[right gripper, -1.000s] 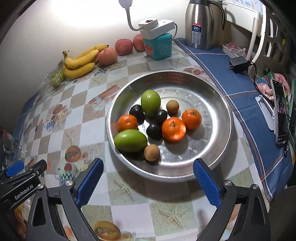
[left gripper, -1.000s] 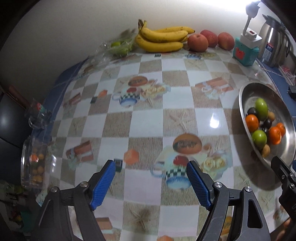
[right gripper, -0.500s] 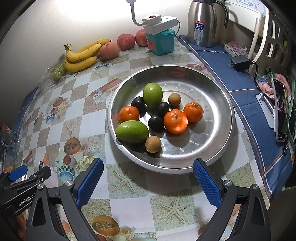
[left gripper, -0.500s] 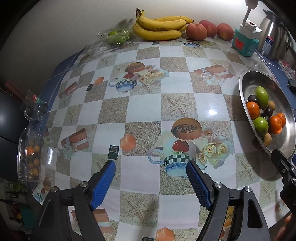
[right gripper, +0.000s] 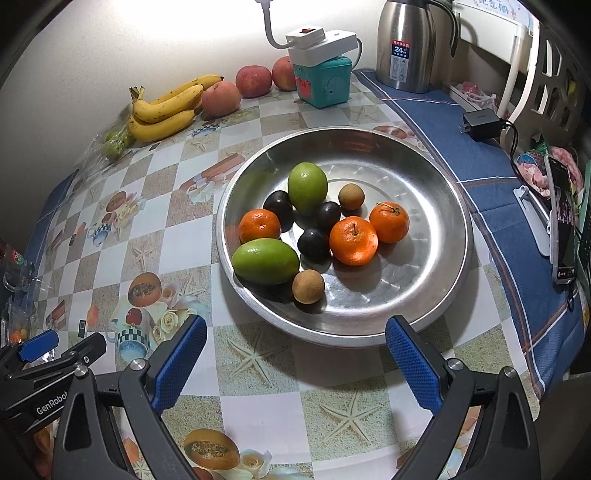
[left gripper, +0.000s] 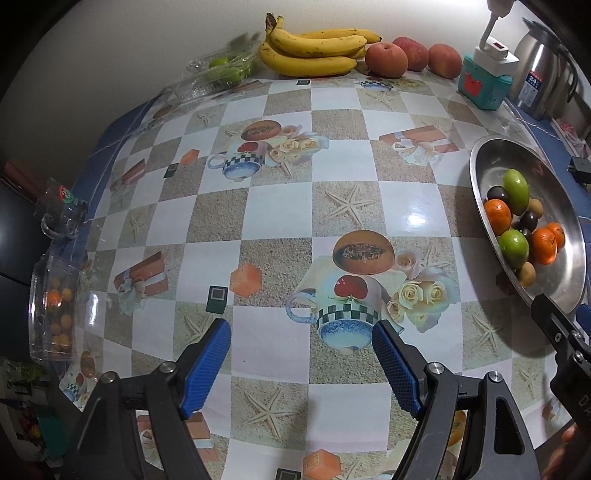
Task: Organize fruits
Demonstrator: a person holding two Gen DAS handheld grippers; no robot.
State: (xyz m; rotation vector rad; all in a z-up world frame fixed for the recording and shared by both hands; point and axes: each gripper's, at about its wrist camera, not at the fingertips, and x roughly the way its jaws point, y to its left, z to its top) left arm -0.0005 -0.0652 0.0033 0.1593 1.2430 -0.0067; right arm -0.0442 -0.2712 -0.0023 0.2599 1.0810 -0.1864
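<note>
Both grippers — left gripper [left gripper: 301, 360], right gripper [right gripper: 295, 352] — hover with fingers apart, empty. Small fruits sit mixed in the round steel dish [right gripper: 443, 295] near the table's right edge; yellow bananas [right gripper: 162, 110] and red apples [right gripper: 255, 79] line the far edge. Sorting could be starting or done.

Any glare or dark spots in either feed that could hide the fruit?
Left wrist view: small glare patch on the tablecloth; corners dark. Right wrist view: lamp glow washes out the wall; fruit in the metal bowl is sharp, with soft shadows; fisheye bending at the edges.
</note>
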